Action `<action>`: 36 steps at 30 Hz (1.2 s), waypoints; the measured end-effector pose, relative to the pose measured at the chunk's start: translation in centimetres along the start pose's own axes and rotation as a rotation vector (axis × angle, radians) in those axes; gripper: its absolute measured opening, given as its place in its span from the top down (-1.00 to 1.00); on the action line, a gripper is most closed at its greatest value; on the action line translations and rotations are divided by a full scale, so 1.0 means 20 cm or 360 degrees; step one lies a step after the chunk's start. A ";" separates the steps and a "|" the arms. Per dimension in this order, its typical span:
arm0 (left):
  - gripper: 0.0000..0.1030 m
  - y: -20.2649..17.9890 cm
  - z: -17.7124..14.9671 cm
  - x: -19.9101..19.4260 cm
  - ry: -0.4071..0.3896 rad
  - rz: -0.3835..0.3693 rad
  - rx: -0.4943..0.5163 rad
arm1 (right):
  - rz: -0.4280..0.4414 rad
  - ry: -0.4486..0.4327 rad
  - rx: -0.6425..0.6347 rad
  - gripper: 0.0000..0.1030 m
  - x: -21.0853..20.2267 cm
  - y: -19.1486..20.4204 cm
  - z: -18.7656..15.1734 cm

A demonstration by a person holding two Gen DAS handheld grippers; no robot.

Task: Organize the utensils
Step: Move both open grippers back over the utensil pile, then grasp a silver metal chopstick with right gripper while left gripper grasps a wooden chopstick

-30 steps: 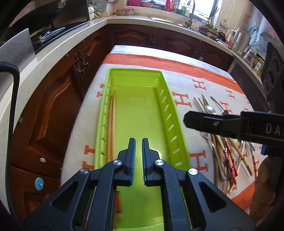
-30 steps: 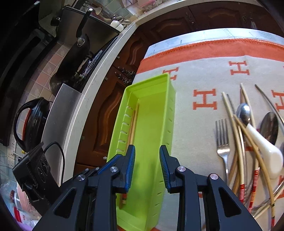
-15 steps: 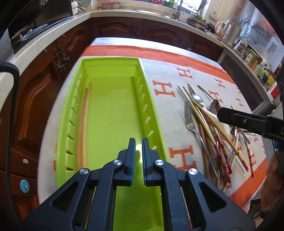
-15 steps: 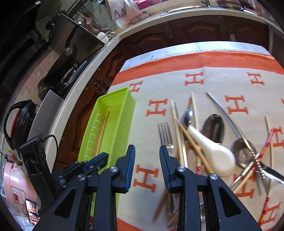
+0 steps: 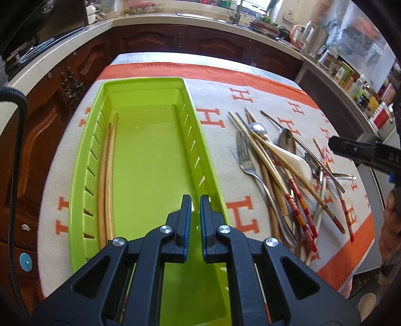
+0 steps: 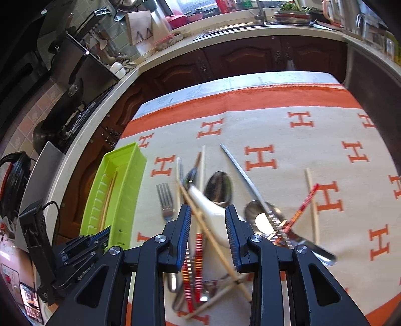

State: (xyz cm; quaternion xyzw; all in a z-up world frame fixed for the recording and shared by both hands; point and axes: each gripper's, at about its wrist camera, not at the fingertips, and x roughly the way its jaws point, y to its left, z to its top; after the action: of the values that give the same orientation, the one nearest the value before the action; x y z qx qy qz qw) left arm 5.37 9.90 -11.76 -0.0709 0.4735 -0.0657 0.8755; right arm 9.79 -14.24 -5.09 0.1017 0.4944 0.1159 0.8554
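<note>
On the cloth [image 5: 220, 100], from the left, the green tray [image 5: 82, 160] holds two chopsticks [image 5: 106, 175] along its left wall, my left gripper [image 5: 195, 200] hovers over it nearly pinched together and empty, and my right gripper [image 6: 208, 213] hangs spread above the utensil pile [image 6: 213, 200] beside the tray.

Near end of the green tray [image 5: 82, 175] behind the left tool [image 5: 196, 213]; pile's [image 6: 200, 250] lower ends under the right tool [image 6: 208, 225].

A home kitchen — wooden cabinets [image 6: 250, 60], sink tap [image 6: 259, 10], kettle [image 5: 314, 37].
</note>
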 end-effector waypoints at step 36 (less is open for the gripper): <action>0.87 -0.60 0.17 0.05 0.0256 -0.0265 -0.0202 | -0.0024 0.0331 -0.0414 0.67 0.26 -0.26 0.06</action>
State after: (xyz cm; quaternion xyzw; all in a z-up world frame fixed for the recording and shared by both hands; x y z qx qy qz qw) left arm 8.18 -1.95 -8.60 -0.1599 0.5379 -0.1135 0.8199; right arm 13.90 -17.63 -10.22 -0.0261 0.5618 0.1825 0.8065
